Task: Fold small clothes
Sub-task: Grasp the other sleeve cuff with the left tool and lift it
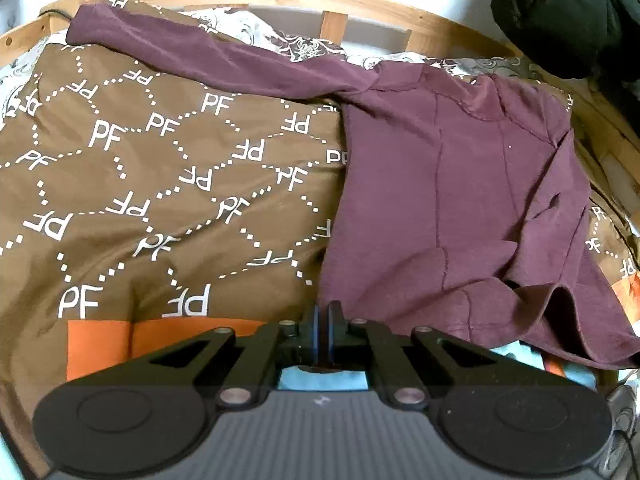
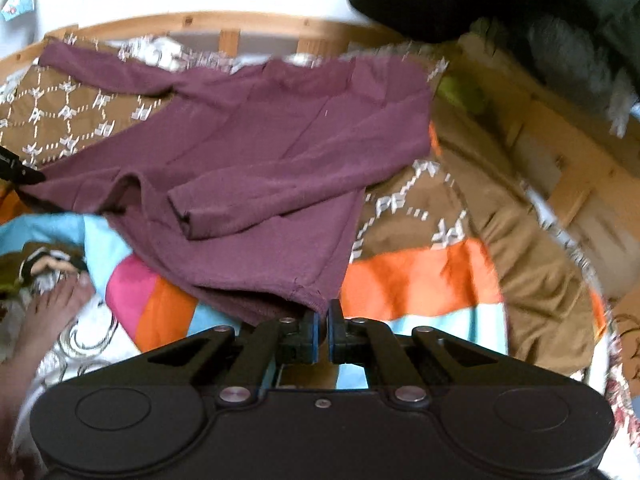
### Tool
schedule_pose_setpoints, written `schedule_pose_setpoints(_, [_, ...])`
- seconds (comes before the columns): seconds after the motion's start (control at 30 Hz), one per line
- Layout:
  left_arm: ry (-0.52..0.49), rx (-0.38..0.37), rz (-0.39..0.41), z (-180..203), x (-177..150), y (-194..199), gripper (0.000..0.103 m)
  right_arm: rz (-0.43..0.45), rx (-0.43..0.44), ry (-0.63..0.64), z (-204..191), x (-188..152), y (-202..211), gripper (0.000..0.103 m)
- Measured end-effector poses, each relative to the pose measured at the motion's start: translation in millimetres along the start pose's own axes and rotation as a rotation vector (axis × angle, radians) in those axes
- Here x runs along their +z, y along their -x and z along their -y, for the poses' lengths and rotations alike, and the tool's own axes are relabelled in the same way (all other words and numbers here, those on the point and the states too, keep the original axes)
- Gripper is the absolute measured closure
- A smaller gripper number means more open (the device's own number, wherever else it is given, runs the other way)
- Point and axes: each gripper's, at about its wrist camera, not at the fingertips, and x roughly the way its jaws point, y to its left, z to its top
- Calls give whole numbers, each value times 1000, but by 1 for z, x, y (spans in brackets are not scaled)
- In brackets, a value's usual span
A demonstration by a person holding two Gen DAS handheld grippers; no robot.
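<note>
Maroon long-sleeve top [image 1: 448, 200] lies spread on a brown duvet printed with white "PF" logos [image 1: 160, 184], on a bed with a pine slatted frame [image 1: 336, 24]. Left wrist view: left gripper [image 1: 322, 320] has its fingers pressed together, no visible gap, tips sitting right at the near-left hem corner of the top; can't tell for sure whether cloth is pinched between the pads, the edge disappears behind the fingers. One sleeve [image 1: 192, 56] runs out straight to the far left, up toward the frame. The near hem on the right is rumpled and lifted into a fold. Right wrist view (motion-blurred): right gripper [image 2: 323, 322] fingers nearly closed, a thin slit between the pads, tips touching or just beside the near hem corner of the top [image 2: 248, 152]; no fabric clearly seen inside the slit. The other sleeve [image 2: 256, 204] is folded back across the body, cuff pointing left-near. At the left edge of that view a dark gripper tip [image 2: 20, 174] meets the far-left hem corner of the garment. The duvet has an orange band [image 2: 416, 276] and light blue stripe near the gripper, with a pink patch to the left. A bare foot [image 2: 52, 304] rests on the bedding at near left. A dark green bundle of cloth [image 1: 568, 12] sits far right by the frame.
</note>
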Motion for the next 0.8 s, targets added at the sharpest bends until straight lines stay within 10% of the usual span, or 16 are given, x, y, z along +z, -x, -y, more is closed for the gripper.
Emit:
schedule_pose_setpoints(0.33, [5, -1, -8, -5, 5, 3, 89, -101, 117, 0, 3, -4, 9, 71])
schedule_pose_setpoints(0.53, [27, 38, 13, -9, 14, 11, 33, -41, 167, -51, 16, 18, 9, 48])
schedule_pose_setpoints(0.8, [50, 176, 68, -15, 52, 28, 2, -15, 257, 126, -25, 47, -53, 28])
